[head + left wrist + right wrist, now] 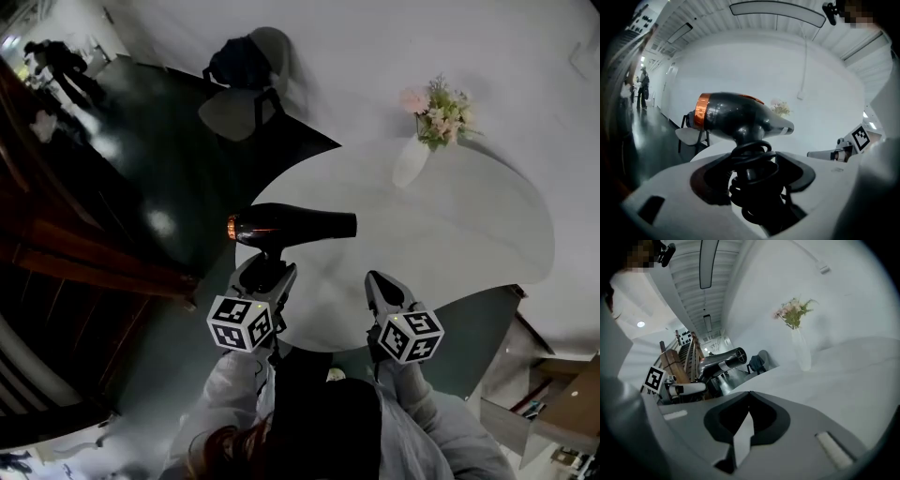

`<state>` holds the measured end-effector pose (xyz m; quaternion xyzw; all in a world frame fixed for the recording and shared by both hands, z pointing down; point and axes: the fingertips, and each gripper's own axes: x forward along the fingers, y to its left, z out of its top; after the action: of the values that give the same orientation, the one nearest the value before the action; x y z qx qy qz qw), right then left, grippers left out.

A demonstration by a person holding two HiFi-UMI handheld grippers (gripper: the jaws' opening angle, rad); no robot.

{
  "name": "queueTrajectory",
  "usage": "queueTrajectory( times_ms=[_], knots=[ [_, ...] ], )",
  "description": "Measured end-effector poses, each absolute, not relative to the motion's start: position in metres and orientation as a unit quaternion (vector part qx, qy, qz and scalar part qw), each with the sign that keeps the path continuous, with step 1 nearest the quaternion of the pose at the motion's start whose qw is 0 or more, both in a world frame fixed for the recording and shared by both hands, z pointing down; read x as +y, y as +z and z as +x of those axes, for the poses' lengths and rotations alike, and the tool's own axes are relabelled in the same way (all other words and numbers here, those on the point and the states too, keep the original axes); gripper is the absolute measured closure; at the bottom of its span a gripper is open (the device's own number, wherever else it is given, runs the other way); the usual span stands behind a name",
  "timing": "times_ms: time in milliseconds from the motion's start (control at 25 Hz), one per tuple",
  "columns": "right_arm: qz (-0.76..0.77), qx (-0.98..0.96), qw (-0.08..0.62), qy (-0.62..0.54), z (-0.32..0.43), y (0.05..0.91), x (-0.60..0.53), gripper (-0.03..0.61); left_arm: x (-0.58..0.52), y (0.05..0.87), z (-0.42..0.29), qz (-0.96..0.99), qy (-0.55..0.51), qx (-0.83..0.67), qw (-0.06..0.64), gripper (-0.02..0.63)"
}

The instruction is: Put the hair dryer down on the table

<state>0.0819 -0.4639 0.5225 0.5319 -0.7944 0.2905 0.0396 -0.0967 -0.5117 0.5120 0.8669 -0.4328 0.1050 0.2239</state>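
White round table [487, 234] stood over dark floor, with a vase [411, 161] of flowers [439, 111] at its far side. Left gripper [269, 261] was clamped on the handle of the hair dryer [291, 225], cord coiled round it; the body was level above the table's near-left edge, apparently clear of the surface, though the height read poorly. Right gripper [380, 281] was empty, jaw tips together. Step in hand: carrying the dryer in. Next move calls for lowering onto bare tabletop, well apart from the vase, then letting go.
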Motion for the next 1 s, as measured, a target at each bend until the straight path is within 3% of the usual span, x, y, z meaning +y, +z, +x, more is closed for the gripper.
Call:
queueTrajectory(
  times_ms=[400,1000],
  knots=[
    [0.567,-0.766,0.048,0.298,0.096,0.537,-0.536,0.568,-0.627,0.555,-0.040,0.886,0.162,-0.353,0.254,0.325],
    [0.586,-0.733,0.074,0.337,0.119,0.574,-0.566,0.568,-0.707,0.637,-0.010,0.854,0.256,-0.343,0.297,0.325]
  ],
)
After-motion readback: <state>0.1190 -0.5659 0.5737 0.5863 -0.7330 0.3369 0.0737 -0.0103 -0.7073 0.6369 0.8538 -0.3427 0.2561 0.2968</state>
